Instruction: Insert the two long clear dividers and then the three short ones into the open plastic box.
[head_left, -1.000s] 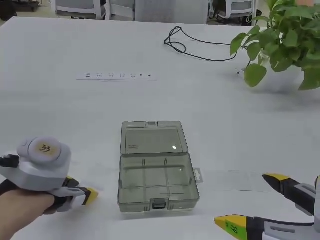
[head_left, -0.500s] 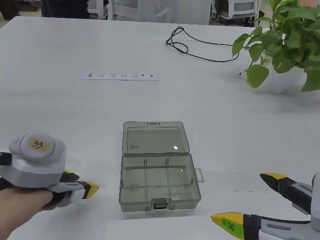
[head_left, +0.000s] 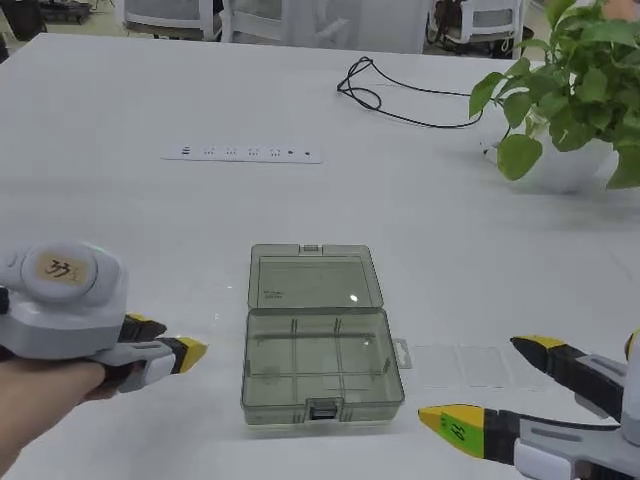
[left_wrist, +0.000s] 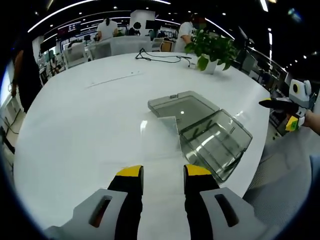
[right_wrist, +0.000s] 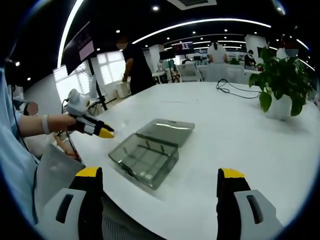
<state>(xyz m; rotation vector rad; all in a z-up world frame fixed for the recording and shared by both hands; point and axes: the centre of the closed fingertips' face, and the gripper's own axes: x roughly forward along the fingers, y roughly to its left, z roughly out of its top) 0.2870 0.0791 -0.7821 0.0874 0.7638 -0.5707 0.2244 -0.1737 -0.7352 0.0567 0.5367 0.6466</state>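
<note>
Jaws of the left gripper (left_wrist: 163, 172), slightly parted and empty, face the long clear plastic divider (left_wrist: 161, 131) lying flat just ahead, lengthwise toward the open smoky-grey plastic box (head_left: 290, 412); right gripper (head_left: 478, 380), spread wide, is farther.

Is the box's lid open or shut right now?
Open. The lid lies folded back flat on the table behind the plastic box, leaving its tray uncovered.

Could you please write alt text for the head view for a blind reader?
An open, smoky clear plastic box sits on a white table, lid flat behind it. The yellow-tipped left gripper points at it from the left; the right gripper, jaws wide apart, is opposite, near clear flat dividers lying beside the box.
</note>
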